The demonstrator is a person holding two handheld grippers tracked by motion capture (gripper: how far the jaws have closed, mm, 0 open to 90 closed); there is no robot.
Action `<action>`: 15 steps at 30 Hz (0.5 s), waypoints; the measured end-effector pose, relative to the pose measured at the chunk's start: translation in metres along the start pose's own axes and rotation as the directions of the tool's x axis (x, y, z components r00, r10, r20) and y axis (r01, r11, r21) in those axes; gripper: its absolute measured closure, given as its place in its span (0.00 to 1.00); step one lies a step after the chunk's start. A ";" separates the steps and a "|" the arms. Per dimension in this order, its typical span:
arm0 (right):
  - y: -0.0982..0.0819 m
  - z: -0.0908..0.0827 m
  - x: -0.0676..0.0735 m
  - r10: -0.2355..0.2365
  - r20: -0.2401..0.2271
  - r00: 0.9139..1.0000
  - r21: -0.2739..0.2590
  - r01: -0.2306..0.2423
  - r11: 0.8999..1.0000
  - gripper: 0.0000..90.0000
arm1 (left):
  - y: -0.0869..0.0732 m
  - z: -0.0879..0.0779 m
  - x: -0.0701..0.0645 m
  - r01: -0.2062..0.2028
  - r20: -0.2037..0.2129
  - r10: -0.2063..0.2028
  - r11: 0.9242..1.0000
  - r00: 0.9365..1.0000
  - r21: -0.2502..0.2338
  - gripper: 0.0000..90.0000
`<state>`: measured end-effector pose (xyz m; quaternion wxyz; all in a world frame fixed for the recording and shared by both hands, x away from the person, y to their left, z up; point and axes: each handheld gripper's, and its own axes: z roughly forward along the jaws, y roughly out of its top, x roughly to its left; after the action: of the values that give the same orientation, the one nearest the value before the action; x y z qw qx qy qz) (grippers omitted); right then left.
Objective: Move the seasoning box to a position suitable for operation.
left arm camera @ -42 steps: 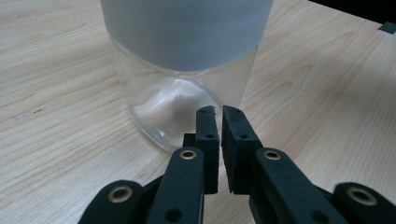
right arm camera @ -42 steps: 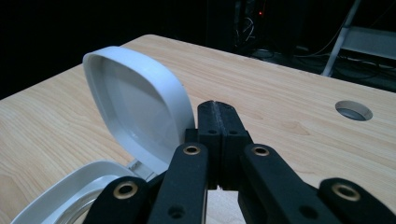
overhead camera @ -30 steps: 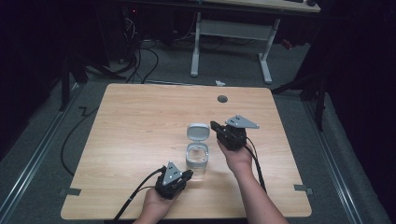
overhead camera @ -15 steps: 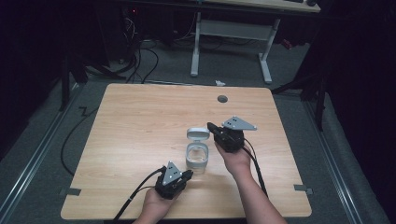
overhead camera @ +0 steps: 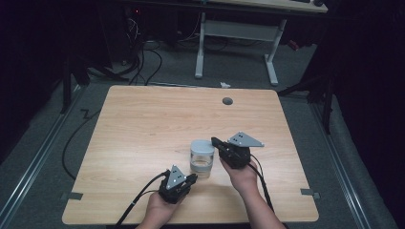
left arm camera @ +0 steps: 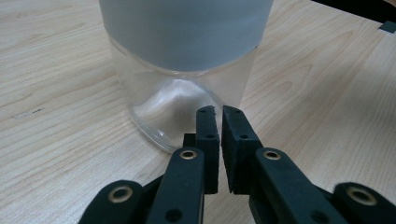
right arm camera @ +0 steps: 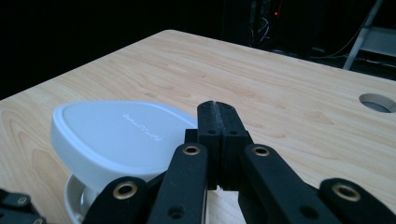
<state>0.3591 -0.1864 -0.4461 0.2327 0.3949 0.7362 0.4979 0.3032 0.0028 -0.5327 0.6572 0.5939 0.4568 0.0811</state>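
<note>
Clear glass jar [overhead camera: 202, 159] with a white lid [right arm camera: 116, 130] stands mid-table [overhead camera: 143, 124]. Left gripper [left arm camera: 219, 116], jaws nearly together, points at its base; right gripper [right arm camera: 218, 112], jaws pressed together, sits beside the lid.

I count one clear jar [overhead camera: 202, 162] with one white lid [overhead camera: 202, 147] on my tabletop [overhead camera: 143, 129], one round grommet hole [overhead camera: 227, 101], and my two grippers: left gripper [overhead camera: 190, 178], right gripper [overhead camera: 215, 141].

a lidded jar [overhead camera: 202, 157] stands between the left claw [overhead camera: 190, 179] and right claw [overhead camera: 216, 141], blocking the near centre; the table [overhead camera: 143, 124] beyond lies open wood.
</note>
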 end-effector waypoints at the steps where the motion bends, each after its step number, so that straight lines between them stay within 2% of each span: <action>1: -0.003 -0.002 0.002 0.001 -0.005 1.000 0.004 -0.001 1.000 1.00 | 0.000 0.000 0.000 0.000 0.000 0.000 1.000 1.000 -0.001 0.95; 10: -0.012 -0.010 0.008 -0.006 -0.015 1.000 0.017 0.006 1.000 0.97 | 0.000 0.000 0.000 0.001 0.001 -0.001 1.000 1.000 0.000 0.95; 15: -0.012 -0.014 0.006 -0.004 -0.013 1.000 0.017 0.005 1.000 0.96 | 0.000 0.000 0.000 0.000 0.003 0.000 1.000 1.000 0.000 0.94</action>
<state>0.3413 -0.1915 -0.4515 0.2256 0.3920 0.7427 0.4937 0.3029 0.0029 -0.5326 0.6578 0.5940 0.4561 0.0802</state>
